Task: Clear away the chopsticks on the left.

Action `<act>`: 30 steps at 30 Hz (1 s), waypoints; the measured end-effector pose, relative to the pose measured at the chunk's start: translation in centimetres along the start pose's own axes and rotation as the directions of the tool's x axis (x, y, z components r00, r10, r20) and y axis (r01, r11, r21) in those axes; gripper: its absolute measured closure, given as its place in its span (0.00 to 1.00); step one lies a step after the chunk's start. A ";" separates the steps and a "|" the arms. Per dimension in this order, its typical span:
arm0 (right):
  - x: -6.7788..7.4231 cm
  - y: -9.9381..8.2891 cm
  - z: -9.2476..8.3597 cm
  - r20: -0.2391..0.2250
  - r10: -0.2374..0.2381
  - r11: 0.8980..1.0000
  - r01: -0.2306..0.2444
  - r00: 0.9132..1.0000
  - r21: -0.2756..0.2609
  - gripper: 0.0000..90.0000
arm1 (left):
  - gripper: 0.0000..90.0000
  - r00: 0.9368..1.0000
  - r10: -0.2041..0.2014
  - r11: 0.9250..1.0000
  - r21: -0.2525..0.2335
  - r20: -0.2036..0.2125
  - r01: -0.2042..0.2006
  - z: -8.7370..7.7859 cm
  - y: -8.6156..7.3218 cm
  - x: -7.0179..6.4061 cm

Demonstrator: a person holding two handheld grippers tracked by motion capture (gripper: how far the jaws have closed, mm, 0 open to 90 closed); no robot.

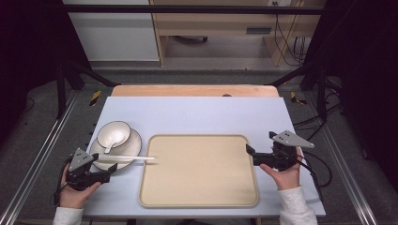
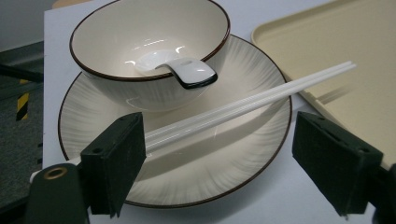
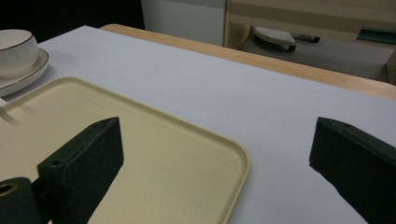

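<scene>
A cream bowl (image 1: 113,133) with a dark rim sits on a matching plate (image 1: 136,145) at the table's left. A white spoon (image 2: 187,70) rests inside the bowl (image 2: 149,28). White chopsticks (image 1: 126,158) lie across the plate's front, their tips reaching over the edge of the beige tray (image 1: 199,171). My left gripper (image 1: 107,174) stands open just in front of the plate (image 2: 224,158), its jaws on either side of the chopsticks (image 2: 261,95) without touching them. My right gripper (image 1: 260,143) is open above the tray's right edge (image 3: 233,154), nothing between its jaws.
The pale blue table surface (image 1: 197,117) stretches bare behind the tray, with a wooden strip (image 1: 195,90) along its far edge. Black frame posts (image 1: 321,89) stand at the far corners, and metal rails (image 1: 28,173) run along both sides.
</scene>
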State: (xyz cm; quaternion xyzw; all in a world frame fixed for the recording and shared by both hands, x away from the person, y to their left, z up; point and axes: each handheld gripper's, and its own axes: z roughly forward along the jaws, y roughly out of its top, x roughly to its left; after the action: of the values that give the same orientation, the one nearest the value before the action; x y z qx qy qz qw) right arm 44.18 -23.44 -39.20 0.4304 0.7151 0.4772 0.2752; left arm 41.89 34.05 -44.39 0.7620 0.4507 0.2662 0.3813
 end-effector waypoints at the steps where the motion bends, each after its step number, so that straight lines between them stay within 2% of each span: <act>1: 0.0 0.0 0.1 -0.001 -0.005 1.000 0.005 1.000 0.002 0.04 | 0.21 1.000 0.000 1.000 0.000 0.000 0.000 0.0 0.0 0.0; 12: 0.2 -0.1 0.3 -0.002 -0.004 1.000 0.004 1.000 0.011 0.04 | 0.33 0.998 0.042 0.999 0.030 -0.044 -0.041 2.2 0.1 0.4; 21: 0.2 -0.1 0.3 -0.001 -0.006 1.000 0.006 1.000 0.015 0.04 | 0.39 0.993 0.086 0.994 0.081 -0.078 -0.079 2.6 -0.1 0.0; 26: 0.2 -0.1 0.3 -0.002 -0.006 1.000 0.006 1.000 0.013 0.04 | 0.46 0.992 0.088 0.993 0.088 -0.087 -0.081 2.6 0.0 0.0; 30: 0.2 -0.1 0.3 0.000 -0.005 1.000 0.005 1.000 0.013 0.04 | 0.51 0.994 0.079 0.993 0.099 -0.069 -0.072 2.4 0.0 0.0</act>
State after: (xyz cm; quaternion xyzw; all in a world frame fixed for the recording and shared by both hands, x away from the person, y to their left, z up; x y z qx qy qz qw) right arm 44.30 -23.17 -39.42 0.4303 0.7191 0.4719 0.2740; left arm 43.70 33.23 -45.71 0.7856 0.4476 0.2861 0.3172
